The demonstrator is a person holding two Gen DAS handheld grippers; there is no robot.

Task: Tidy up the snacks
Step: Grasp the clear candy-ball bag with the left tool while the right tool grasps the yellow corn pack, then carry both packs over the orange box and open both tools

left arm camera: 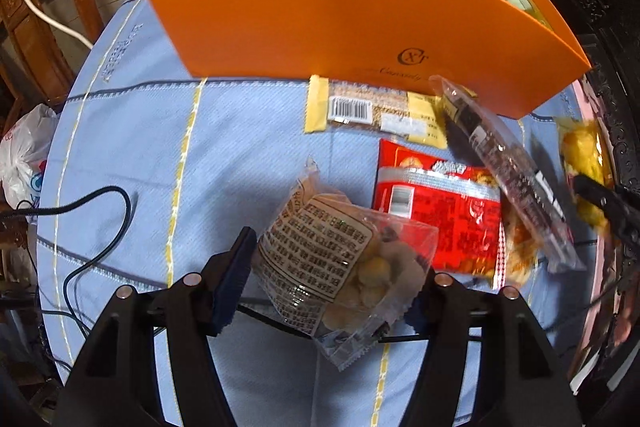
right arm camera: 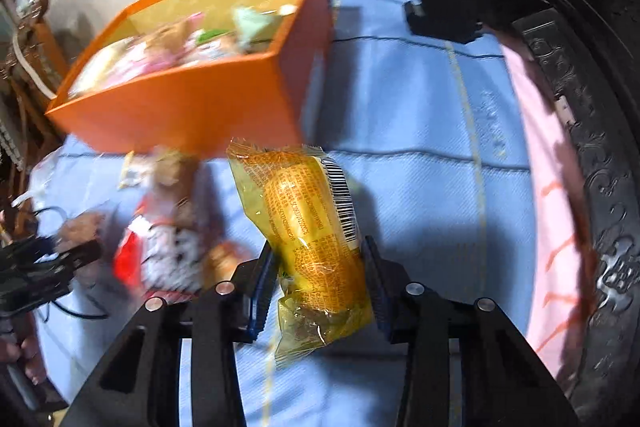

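snacks are going into the orange box (right arm camera: pixel 188 107), which already has some packs in it. this is the picking-up step. the right gripper (right arm camera: pixel 320 283) has both pads pressed on a yellow snack pack (right arm camera: pixel 316 227), see-through and shiny with a bar code, near the box. the left gripper (left arm camera: pixel 332 283) is about half open around a clear pack of pale round biscuits (left arm camera: pixel 332 255); its far pad looks like it touches, the near one less so. more packs lie on the blue cloth (left arm camera: pixel 140 131). next, i think, lift each pack over the box wall and let go.
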